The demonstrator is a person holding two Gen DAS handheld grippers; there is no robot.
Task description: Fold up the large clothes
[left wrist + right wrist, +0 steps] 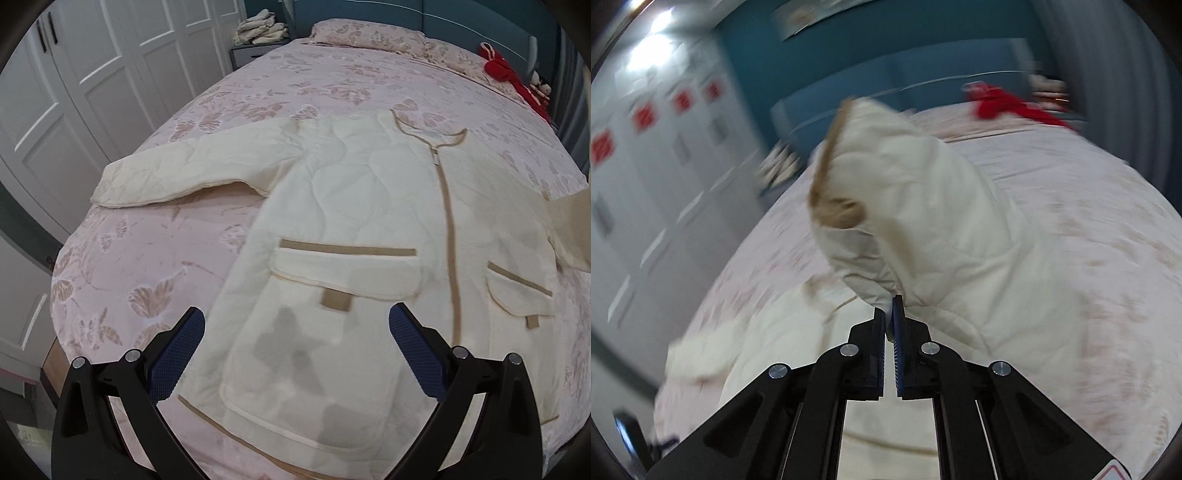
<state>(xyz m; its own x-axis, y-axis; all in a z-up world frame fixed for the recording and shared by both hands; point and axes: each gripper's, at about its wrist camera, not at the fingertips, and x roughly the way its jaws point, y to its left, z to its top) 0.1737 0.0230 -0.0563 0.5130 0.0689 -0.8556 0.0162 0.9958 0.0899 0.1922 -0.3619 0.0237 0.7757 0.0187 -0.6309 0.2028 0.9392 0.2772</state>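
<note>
A cream quilted jacket (369,206) with tan trim and a zipped front lies face up on the pink bed (155,258). Its left sleeve (184,173) lies stretched out to the left. My left gripper (295,325) is open and empty, hovering above the jacket's lower pocket. My right gripper (889,306) is shut on the jacket's right sleeve (905,206) and holds it lifted above the bed; the view is blurred by motion. The raised sleeve also shows at the right edge of the left wrist view (572,218).
White wardrobe doors (74,92) stand left of the bed. A nightstand with folded cream clothes (260,29) is at the far left corner. A pillow (369,35) and red clothes (506,70) lie at the head of the bed.
</note>
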